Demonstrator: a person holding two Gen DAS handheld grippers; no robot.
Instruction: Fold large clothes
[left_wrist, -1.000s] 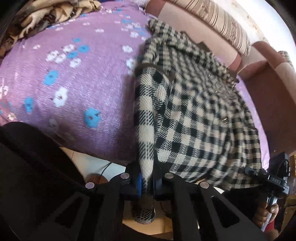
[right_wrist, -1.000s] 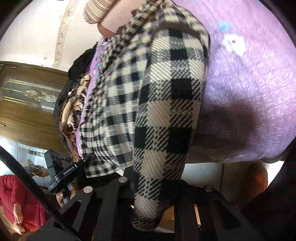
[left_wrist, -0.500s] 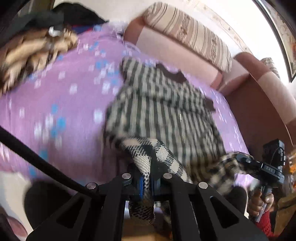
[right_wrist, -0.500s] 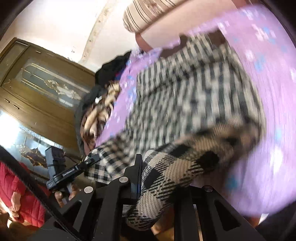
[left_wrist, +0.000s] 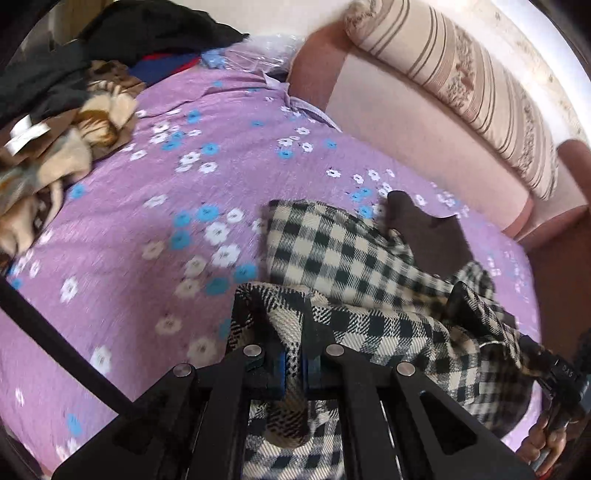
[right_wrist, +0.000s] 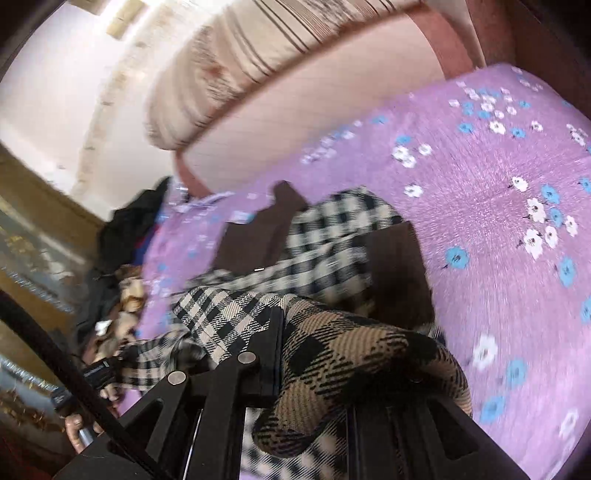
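Observation:
A black-and-cream checked coat with a dark brown lining lies on the purple flowered bed cover. My left gripper is shut on one bottom corner of the coat, and the cloth bunches over its fingers. My right gripper is shut on the other corner of the coat, which drapes over it. Both hold the hem above the coat, doubled over toward the collar end. The right gripper also shows at the right edge of the left wrist view.
A heap of brown, black and blue clothes lies at the far left of the bed. A pink sofa back with a striped bolster runs along the far side. Wooden doors stand at the left.
Both grippers have swung up and forward from the bed's front edge, carrying the coat's hem over its body toward the collar. The coat now looks half as long.

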